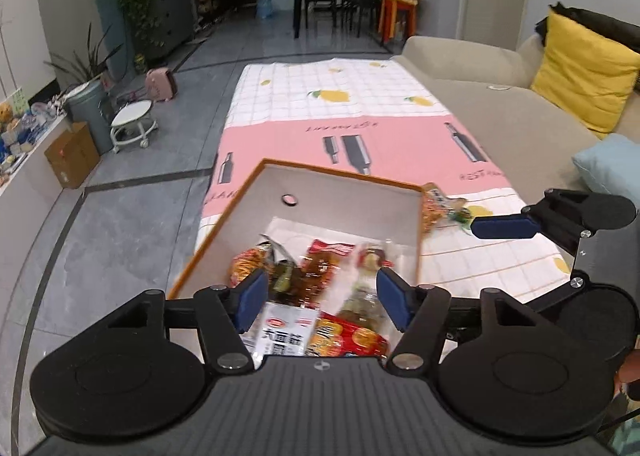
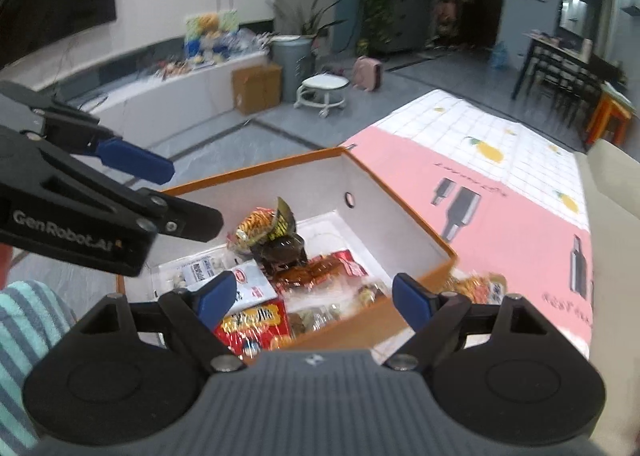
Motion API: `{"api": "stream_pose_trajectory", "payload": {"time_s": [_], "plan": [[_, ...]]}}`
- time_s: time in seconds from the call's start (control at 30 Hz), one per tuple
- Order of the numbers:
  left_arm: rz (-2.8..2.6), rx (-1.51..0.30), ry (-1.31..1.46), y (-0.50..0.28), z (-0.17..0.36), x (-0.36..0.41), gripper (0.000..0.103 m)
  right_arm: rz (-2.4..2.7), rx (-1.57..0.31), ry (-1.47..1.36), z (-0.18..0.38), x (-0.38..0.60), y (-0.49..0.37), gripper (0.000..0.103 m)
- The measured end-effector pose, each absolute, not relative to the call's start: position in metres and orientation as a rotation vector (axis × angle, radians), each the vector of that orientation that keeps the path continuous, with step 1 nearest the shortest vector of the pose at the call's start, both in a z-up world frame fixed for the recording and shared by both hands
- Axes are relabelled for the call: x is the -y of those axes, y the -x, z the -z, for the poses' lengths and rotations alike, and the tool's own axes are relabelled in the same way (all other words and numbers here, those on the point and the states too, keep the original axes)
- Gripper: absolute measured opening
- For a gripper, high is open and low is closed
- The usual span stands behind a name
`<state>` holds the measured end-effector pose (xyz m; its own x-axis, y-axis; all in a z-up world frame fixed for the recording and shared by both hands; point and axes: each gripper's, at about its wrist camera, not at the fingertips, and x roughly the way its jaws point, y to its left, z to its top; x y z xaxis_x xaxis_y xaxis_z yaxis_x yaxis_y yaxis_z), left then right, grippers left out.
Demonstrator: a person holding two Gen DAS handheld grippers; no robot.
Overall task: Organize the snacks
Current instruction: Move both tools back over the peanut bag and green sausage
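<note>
Both left gripper (image 1: 322, 298) and right gripper (image 2: 308, 302) jaws gape empty over box (image 2: 404, 212) on desk (image 2: 500, 216); snacks (image 2: 280, 252) piled inside, one packet (image 1: 434, 208) outside; light, crinkly, slippery, crushable; pinch sealed edges.

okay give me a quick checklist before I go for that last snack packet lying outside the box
1. Left gripper empty, jaws apart: ok.
2. Right gripper empty, jaws apart: ok.
3. Packet outside the box in view and uncovered, on the tablecloth against the box's outer wall: ok.
4. Orange-edged box upright and open on top: ok.
5. Room inside for one more: bare white floor shows near the far wall, snacks piled toward the near side: ok.
6. Whether other packets lie out of sight elsewhere: cannot tell.
</note>
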<state>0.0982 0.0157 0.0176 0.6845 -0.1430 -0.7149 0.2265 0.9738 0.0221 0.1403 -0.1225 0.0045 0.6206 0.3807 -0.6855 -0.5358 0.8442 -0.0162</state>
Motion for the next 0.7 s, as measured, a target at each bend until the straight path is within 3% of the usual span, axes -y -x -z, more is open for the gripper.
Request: {"api": "stream_pose_trajectory", "payload": {"time_s": [0.3,0.53,0.7], "plan": [[0.272,-0.742,-0.054,-0.064,-0.016,0.018,0.065,-0.404,-0.650,0.146,0.002,0.173,-0.092,0.082],[0.402,-0.686,-0.136,-0.060,-0.002,0.063,0.073,-0.327,-0.649,0.152,0.019,0.207,-0.076,0.080],[0.456,-0.662,-0.272,-0.076,0.011,0.101,0.073,-0.295,-0.691,0.181,0.038,0.231,-0.086,0.071]]}}
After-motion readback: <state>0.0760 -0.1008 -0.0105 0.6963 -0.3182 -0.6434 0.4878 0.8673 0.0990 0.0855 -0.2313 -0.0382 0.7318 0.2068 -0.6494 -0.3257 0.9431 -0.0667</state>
